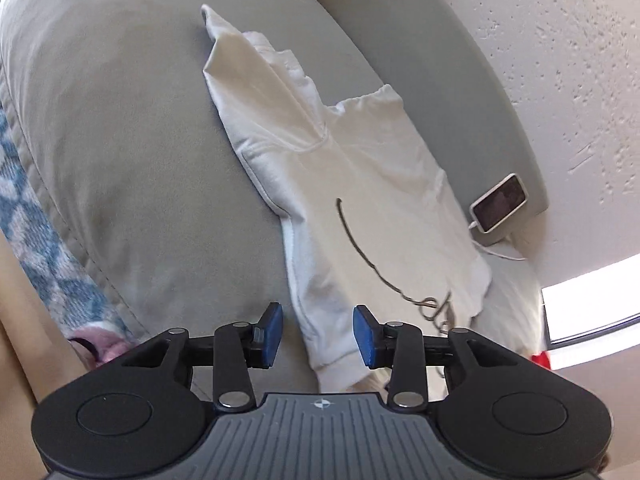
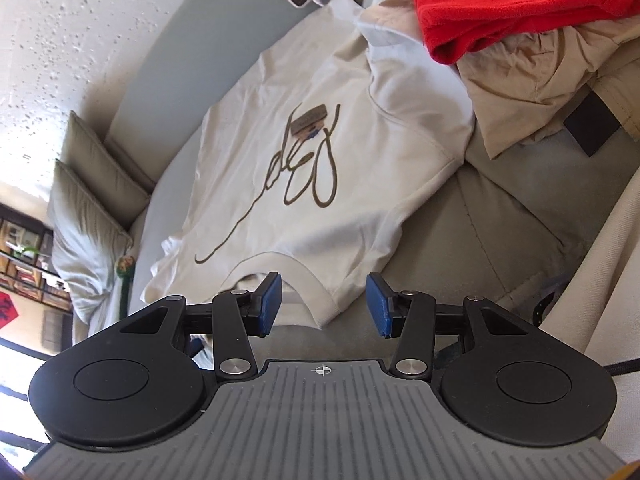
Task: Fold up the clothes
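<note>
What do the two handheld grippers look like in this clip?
Both match: the left gripper and right gripper have blue rectangular finger pads, black linkage arms with silver pivot pins, round black side discs, and a ribbed grey body marked with a small crosshair.

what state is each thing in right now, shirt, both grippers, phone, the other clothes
white t-shirt: spread flat on the couch, print up, one sleeve folded in
left gripper: open, empty, above the shirt's hem
right gripper: open, empty, at the collar
phone: screen dark, cable plugged in
red garment: bunched on the pile
beige garment: crumpled, unfolded
</note>
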`<state>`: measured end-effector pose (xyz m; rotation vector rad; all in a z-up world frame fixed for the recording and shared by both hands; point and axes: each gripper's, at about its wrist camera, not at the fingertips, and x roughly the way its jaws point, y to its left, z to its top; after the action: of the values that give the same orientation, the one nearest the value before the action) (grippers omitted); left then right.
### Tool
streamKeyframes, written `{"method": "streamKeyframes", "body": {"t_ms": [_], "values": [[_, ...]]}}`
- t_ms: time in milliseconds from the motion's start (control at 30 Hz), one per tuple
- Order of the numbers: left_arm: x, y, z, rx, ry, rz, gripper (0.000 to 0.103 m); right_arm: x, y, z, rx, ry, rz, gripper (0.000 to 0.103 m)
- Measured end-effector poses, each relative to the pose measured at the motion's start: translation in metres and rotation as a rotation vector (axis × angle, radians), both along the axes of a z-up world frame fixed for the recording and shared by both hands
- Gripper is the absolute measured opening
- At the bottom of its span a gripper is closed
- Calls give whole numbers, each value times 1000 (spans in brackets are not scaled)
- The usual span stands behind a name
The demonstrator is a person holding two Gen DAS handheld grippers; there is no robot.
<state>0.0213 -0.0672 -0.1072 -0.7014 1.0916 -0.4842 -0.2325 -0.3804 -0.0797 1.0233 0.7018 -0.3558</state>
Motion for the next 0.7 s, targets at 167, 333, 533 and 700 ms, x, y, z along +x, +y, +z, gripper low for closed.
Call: {"method": "streamKeyframes", "body": {"t_ms": [167,333,533,700], "values": [[3,-4,-12,-44,62,32,35,-6,0,-1,6,-10,-5,49],[5,-3,-21,-88,91,72,26,-10,0,0,1,-17,5,49],[-19,-7,12,44,-50,94,1,-11,0,-8,20,-4,7,49],[-36,-18,20,207,-102,74,1,-11,-3,-9,19,10,16,49]]}}
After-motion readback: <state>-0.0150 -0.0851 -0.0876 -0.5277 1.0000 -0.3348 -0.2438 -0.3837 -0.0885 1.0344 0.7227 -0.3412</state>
